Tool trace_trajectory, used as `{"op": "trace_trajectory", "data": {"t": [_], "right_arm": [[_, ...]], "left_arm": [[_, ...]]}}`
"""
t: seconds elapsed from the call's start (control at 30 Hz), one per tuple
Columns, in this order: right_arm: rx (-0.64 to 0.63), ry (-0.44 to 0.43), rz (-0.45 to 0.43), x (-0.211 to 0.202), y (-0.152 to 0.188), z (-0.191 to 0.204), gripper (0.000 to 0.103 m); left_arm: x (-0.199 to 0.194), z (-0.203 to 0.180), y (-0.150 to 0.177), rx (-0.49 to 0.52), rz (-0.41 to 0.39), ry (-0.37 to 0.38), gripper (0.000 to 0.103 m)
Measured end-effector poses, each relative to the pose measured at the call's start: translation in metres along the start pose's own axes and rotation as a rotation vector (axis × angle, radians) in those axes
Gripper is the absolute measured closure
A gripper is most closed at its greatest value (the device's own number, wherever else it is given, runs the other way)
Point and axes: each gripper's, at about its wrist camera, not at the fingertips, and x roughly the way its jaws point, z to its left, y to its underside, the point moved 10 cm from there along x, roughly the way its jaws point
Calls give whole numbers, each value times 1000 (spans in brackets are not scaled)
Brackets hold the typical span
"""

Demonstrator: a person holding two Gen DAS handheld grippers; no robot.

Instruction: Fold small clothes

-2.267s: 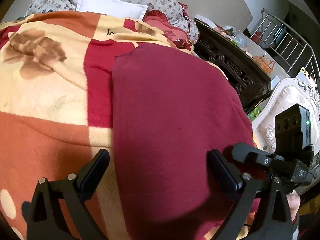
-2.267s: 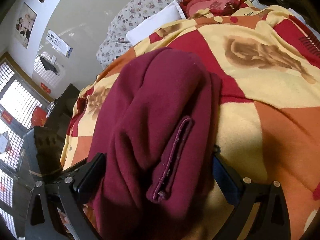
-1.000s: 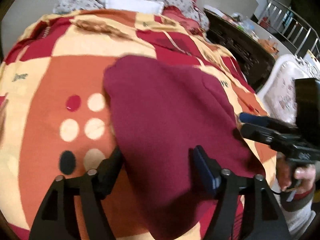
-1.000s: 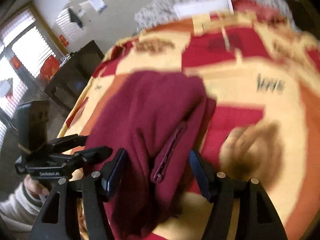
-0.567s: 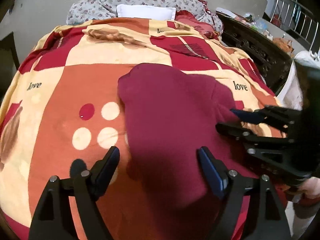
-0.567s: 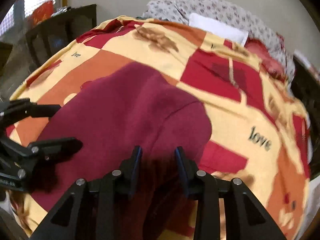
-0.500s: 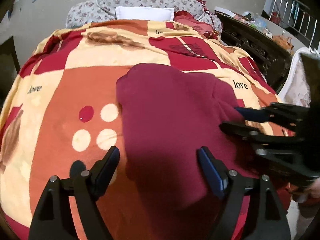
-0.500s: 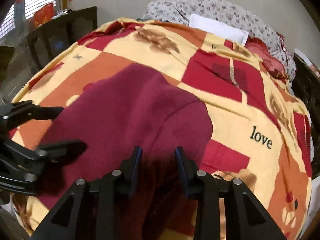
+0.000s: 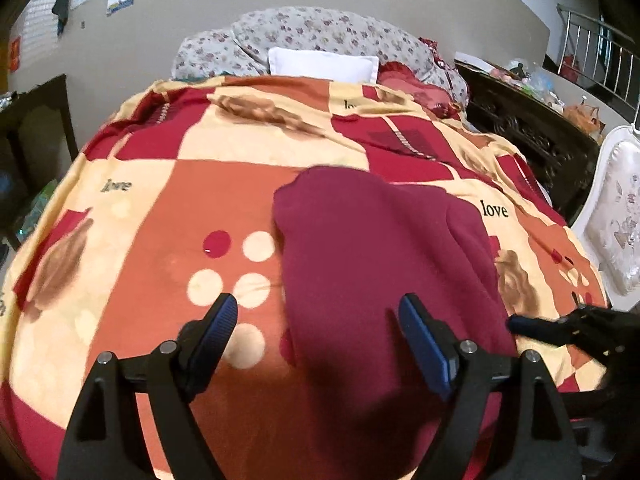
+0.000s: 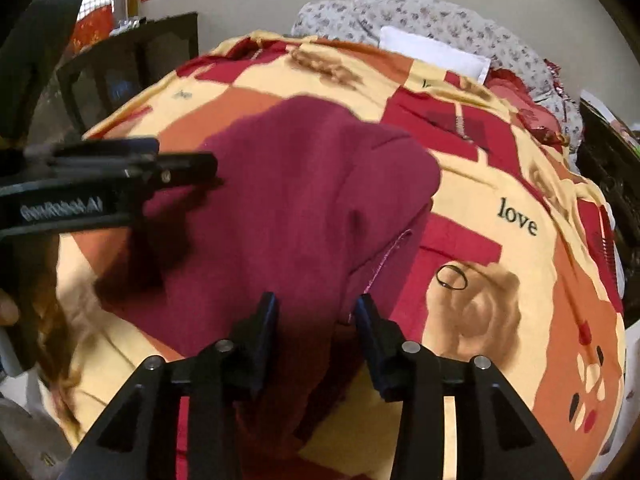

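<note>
Maroon garment between parted tongs

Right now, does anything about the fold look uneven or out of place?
Slightly. On the maroon garment, a lower layer with a pink stitched seam sticks out past the top layer's right edge, so the edges don't line up. Nothing on the bedspread looks spilled or damaged.

the folded garment lies on the blanket toward the bed's foot edge, right of middle. the pillow sits at the head edge, behind it. a cabinet runs along the bed's right edge.
</note>
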Motion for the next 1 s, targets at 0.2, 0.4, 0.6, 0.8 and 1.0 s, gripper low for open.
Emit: {"op": "trace_trajectory", "data": {"t": [0.2,0.4,0.6,0.8,1.0], "right_arm": [[89,39,-113,-43,-18,-9,22],[220,75,-170,-60,-25,-20,9],[278,84,-171,-56,-23,-26,8],[289,111,-169,-53,-24,-29,6],[294,114,-165,-49,-24,-29,5]], "left_arm": [[-21,-1,-8,16,-44,-39,12],[-35,0,-8,26,-62,-77,11],[-38,-1,-7,9,-75,-60,11],[-36,-1,-5,10,-72,-69,11],[-36,-1,-5,14,-74,-71,11]]}}
